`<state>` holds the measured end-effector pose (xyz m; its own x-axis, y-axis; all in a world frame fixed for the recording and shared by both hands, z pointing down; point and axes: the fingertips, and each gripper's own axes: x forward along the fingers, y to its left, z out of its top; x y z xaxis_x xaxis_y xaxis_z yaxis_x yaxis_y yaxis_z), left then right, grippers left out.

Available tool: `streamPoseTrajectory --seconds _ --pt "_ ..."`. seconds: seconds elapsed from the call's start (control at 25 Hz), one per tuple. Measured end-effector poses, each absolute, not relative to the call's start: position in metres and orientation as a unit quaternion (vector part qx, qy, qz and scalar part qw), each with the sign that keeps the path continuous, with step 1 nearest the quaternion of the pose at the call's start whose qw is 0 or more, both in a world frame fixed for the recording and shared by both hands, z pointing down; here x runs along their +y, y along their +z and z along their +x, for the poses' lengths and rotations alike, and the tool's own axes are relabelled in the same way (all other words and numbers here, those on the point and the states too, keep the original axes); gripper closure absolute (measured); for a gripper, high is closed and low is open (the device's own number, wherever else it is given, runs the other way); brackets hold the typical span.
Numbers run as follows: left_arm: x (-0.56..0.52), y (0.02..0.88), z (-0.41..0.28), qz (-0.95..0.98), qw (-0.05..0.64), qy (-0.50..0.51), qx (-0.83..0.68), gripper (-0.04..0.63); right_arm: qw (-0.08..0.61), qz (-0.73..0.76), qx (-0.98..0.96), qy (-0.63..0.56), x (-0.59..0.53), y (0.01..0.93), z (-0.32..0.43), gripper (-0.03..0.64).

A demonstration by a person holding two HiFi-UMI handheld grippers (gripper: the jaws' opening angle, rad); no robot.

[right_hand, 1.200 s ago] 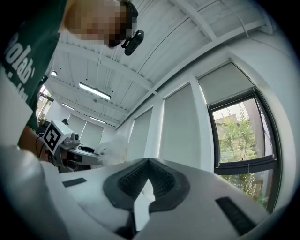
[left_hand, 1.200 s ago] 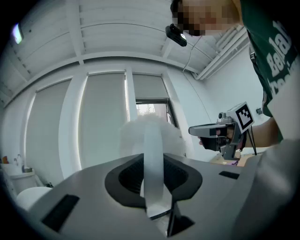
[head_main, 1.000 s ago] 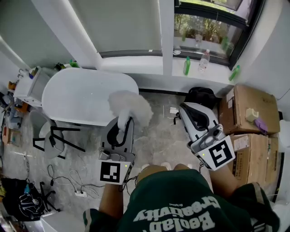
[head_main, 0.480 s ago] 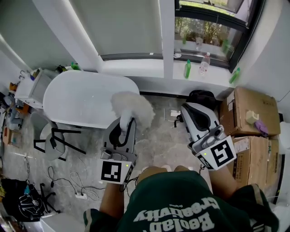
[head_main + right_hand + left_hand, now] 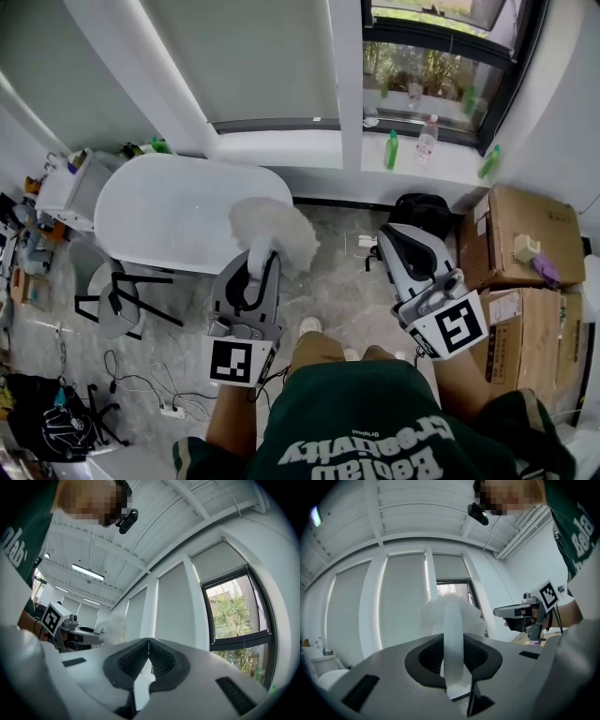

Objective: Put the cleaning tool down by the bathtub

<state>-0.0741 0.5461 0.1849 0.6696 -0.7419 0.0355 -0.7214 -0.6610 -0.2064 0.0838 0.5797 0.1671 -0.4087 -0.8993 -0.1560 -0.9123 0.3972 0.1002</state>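
Note:
The cleaning tool is a fluffy white duster (image 5: pixel 272 230) on a pale translucent handle (image 5: pixel 453 653). My left gripper (image 5: pixel 258 270) is shut on that handle and holds it level, with the fluffy head (image 5: pixel 450 613) sticking out past the jaws. In the head view the head hangs above the floor just off the right end of the white oval bathtub (image 5: pixel 169 211). My right gripper (image 5: pixel 398 239) is off to the right, shut with nothing between its pads (image 5: pixel 148 656). It also shows in the left gripper view (image 5: pixel 515 613).
Cardboard boxes (image 5: pixel 520 225) stand at the right, with a black bag (image 5: pixel 417 208) beside them under the window sill. Bottles (image 5: pixel 391 150) stand on the sill. A black-framed stool (image 5: pixel 122 291) and floor cables with a power strip (image 5: pixel 169 408) lie left of me.
The head view has drifted slightly, so tub and window sit a bit lower. Both grippers keep their pose and the duster stays gripped.

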Motion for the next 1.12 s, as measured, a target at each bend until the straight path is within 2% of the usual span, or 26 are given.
streamPoseTrajectory --seconds 0.52,1.12 --pt "0.457 0.220 -0.062 -0.920 0.080 -0.044 0.381 0.505 0.011 -0.562 0.822 0.090 0.497 0.208 0.083 0.598" --pt "0.178 0.217 -0.030 -0.938 0.061 -0.031 0.339 0.505 -0.031 -0.593 0.800 0.082 0.221 0.200 0.097 0.600"
